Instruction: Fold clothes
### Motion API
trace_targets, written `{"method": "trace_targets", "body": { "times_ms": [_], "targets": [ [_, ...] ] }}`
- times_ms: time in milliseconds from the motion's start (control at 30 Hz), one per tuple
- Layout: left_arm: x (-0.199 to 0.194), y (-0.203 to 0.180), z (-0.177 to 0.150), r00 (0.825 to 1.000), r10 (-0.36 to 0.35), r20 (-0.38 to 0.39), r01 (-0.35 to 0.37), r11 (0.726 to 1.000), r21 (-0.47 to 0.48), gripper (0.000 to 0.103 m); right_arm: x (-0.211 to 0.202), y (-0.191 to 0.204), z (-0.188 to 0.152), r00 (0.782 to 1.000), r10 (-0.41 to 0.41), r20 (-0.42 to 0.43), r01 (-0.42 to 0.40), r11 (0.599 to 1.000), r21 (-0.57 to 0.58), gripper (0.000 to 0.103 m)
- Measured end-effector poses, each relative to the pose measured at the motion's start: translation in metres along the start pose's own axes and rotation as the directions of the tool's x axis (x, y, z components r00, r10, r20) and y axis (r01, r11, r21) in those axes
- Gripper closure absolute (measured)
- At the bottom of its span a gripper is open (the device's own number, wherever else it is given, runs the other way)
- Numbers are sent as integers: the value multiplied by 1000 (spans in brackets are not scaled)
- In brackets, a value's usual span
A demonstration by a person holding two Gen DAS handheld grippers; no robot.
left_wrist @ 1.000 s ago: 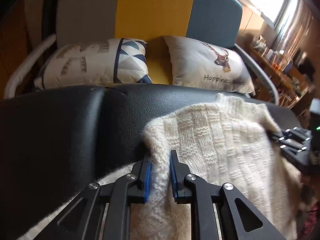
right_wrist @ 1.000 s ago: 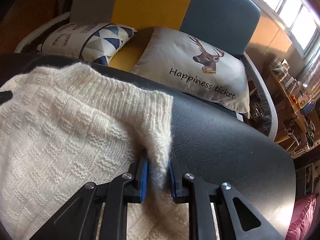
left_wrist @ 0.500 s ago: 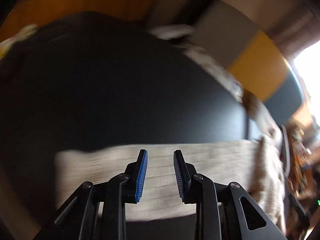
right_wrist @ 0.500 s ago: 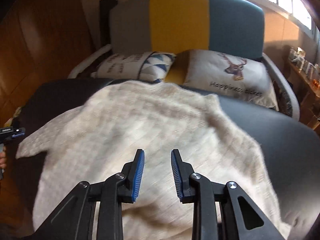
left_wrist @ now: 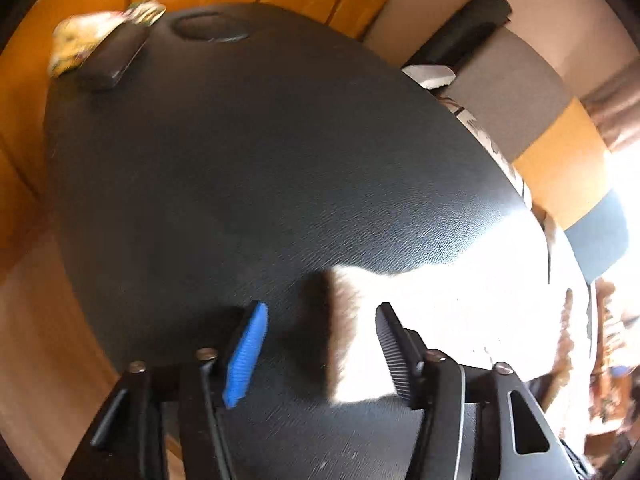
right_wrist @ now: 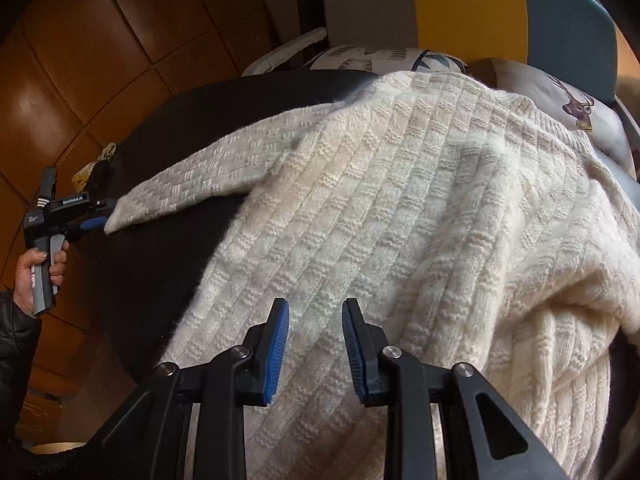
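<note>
Cream knit sweater (right_wrist: 400,216) lay spread over the black leather tabletop (right_wrist: 160,264), one sleeve (right_wrist: 192,184) stretched out toward nine o'clock. The right gripper (right_wrist: 314,344) hung above the sweater's body, its blue-padded fingers (right_wrist: 276,348) apart and holding nothing. At the sleeve's cuff (left_wrist: 348,332), the left gripper (left_wrist: 316,344) had its fingers spread wide on either side of the cuff, not clamped. A hand (right_wrist: 38,276) gripped its handle. Toward twelve o'clock stood a grey, yellow and teal sofa (right_wrist: 460,4) with a deer-print cushion (right_wrist: 576,116).
</note>
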State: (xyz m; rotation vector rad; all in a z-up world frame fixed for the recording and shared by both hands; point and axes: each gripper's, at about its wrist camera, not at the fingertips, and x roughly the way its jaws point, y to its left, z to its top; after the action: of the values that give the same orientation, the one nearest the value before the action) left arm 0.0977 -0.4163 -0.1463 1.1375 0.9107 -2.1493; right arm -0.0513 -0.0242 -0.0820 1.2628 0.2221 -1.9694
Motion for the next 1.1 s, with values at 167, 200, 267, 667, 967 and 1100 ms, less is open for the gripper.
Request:
{"method": "trace_targets", "body": {
  "times_ms": [167, 200, 267, 667, 967, 1100],
  "targets": [
    [11, -30, -9, 990, 139, 31, -142, 978, 155, 34, -1, -3, 3, 1000, -29, -5, 29, 1000, 4, 76],
    [11, -35, -11, 988, 147, 47, -153, 974, 170, 50, -1, -5, 5, 1000, -29, -4, 29, 999, 13, 76],
    [11, -44, -15, 984, 161, 78, -173, 965, 195, 80, -1, -11, 8, 1000, -26, -3, 26, 999, 36, 76],
    [40, -60, 40, 963, 238, 128, -256, 955, 150, 92, 12, -51, 95, 996, -23, 82, 12, 991, 136, 76],
    [62, -76, 60, 931, 328, 162, -358, 906, 224, 91, 86, -96, 178, 985, -170, 29, 159, 960, 231, 76],
    [68, -81, 64, 912, 369, 181, -405, 880, 248, 90, 114, -106, 193, 978, -208, 14, 199, 952, 234, 76]
  ]
}}
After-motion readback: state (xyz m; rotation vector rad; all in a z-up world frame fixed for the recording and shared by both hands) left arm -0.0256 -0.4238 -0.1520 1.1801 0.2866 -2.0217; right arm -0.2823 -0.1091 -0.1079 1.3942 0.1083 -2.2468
